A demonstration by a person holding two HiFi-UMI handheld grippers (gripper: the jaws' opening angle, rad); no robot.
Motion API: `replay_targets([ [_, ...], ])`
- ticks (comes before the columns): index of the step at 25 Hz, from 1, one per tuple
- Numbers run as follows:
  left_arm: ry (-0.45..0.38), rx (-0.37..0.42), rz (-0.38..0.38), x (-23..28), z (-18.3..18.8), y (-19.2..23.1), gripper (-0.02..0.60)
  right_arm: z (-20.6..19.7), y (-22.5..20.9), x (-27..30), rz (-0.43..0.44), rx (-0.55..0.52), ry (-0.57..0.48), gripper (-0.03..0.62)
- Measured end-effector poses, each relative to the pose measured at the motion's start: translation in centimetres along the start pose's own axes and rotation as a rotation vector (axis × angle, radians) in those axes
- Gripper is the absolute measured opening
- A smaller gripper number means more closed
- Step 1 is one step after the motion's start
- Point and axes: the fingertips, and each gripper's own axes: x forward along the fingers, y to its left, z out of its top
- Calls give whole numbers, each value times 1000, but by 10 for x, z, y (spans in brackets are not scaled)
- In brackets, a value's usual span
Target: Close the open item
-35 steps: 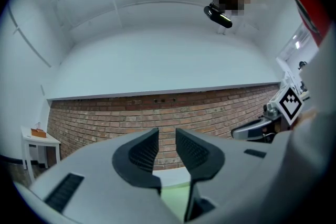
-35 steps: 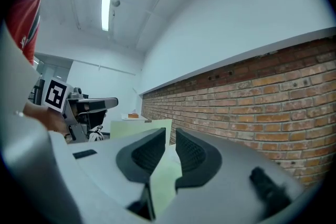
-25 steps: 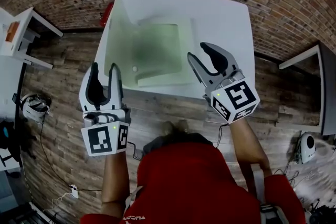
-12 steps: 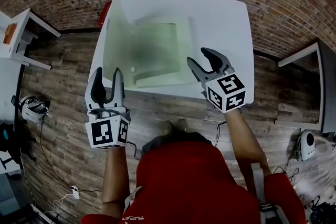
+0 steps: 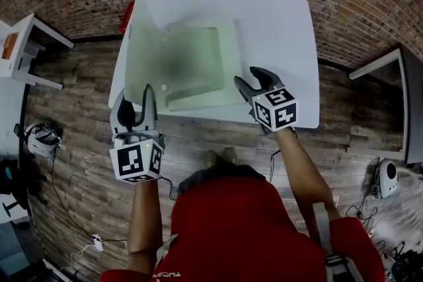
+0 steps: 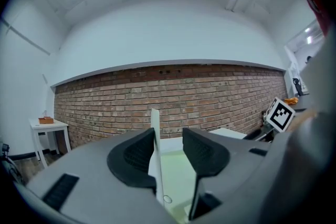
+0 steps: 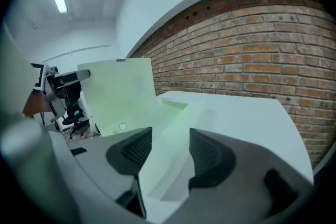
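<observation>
Two claws have moved in on the pale green folder (image 5: 192, 66) over the last second. In the head view it lies open on the white counter (image 5: 277, 23), with its flap (image 5: 135, 56) standing upright along the left side. The left claw (image 5: 137, 101) has come up to the flap's near edge. The right claw (image 5: 251, 81) has dropped to the near right corner of the base.

In the left gripper view, the flap's thin edge stands between the jaws, close to the left pad and clear of the right. The jaws are closing but are not yet pinching it.

In the right gripper view, the jaws are spread wider than before. They straddle the near edge of the base without pressing on it, and the flap rises beyond.

Both look placed to begin, I judge: the left to swing the flap over, the right to steady the base.
</observation>
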Motion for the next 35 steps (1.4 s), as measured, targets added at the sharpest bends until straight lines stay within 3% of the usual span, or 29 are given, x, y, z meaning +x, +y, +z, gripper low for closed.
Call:
replay_targets([
  [11,-9,23,-36,11,3,-17,113,-35,-5,19,45,94,86,204],
  [17,-12,37,-99,18,4,-37,72,-42,-3,25,77,118,108,204],
  [23,-22,49,-165,26,4,-64,69,-42,-2,25,128,130,112,202],
  [30,23,76,-237,32,-3,-92,66,-43,-2,25,170,136,114,195],
  [35,-4,94,-290,39,-4,-114,64,-43,-2,26,185,128,117,193],
])
